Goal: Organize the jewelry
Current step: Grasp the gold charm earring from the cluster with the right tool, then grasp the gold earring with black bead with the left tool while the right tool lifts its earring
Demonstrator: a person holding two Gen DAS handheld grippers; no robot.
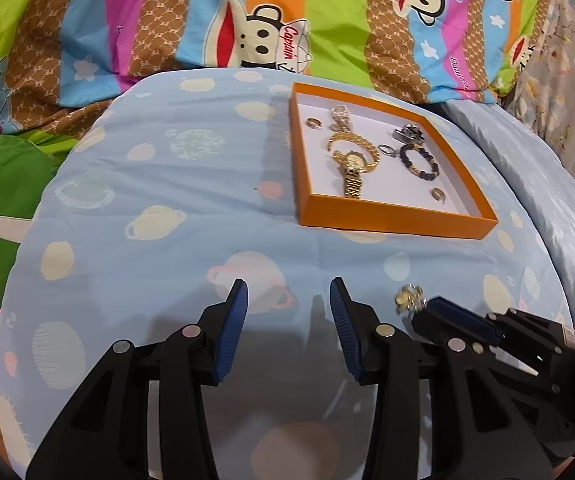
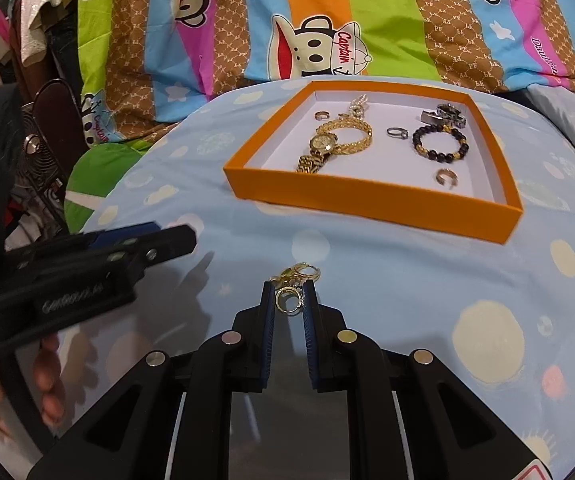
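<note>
An orange tray (image 2: 371, 200) with a white floor sits on the blue quilt; it also shows in the left wrist view (image 1: 391, 222). In it lie a gold watch (image 2: 321, 146), a gold chain bracelet (image 2: 357, 136), a dark bead bracelet (image 2: 439, 142), and several rings. My right gripper (image 2: 288, 300) is shut on a gold ring with charms (image 2: 287, 300), low over the quilt; the piece shows at its tip in the left wrist view (image 1: 407, 298). My left gripper (image 1: 288, 300) is open and empty, left of the right gripper (image 1: 439, 312).
The blue planet-print quilt (image 1: 167, 208) covers a rounded cushion. A striped monkey-print bedsheet (image 2: 327, 20) lies behind it. A green cushion (image 1: 3, 176) is at the left. Clothes and a dark object (image 2: 43, 140) are at the far left in the right wrist view.
</note>
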